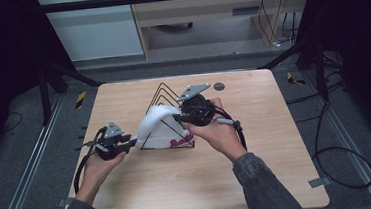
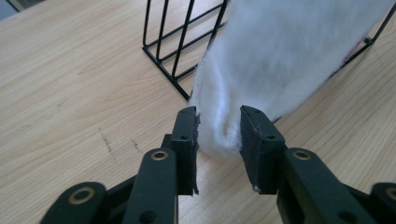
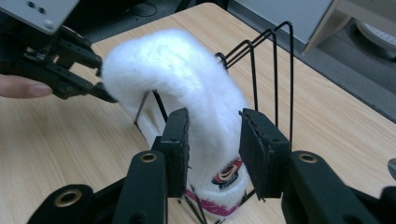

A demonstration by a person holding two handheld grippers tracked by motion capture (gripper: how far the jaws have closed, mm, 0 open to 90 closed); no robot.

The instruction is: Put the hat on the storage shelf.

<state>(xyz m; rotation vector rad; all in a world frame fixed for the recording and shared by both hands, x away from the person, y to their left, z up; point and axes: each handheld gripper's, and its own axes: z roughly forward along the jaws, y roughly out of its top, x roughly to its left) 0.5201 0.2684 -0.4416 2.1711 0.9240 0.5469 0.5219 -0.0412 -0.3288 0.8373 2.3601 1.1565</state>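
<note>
A white fluffy cloth [image 1: 157,126] with a pink hem and a round logo hangs over a black wire rack [image 1: 164,92] at the middle of the table. My left gripper [image 1: 128,145] is at the cloth's lower left end, and its jaws pinch a fold of the cloth [image 2: 224,126]. At the rack's right side near the top, my right gripper [image 1: 178,118] has its jaws closed on either side of the draped cloth [image 3: 205,98]. The left gripper [image 3: 100,79] also shows far off in the right gripper view, touching the cloth's end.
The light wooden table [image 1: 259,169] has bare room in front and to the right. A small dark disc [image 1: 218,86] lies near the far edge. Cables trail from both grippers, and dark floor surrounds the table.
</note>
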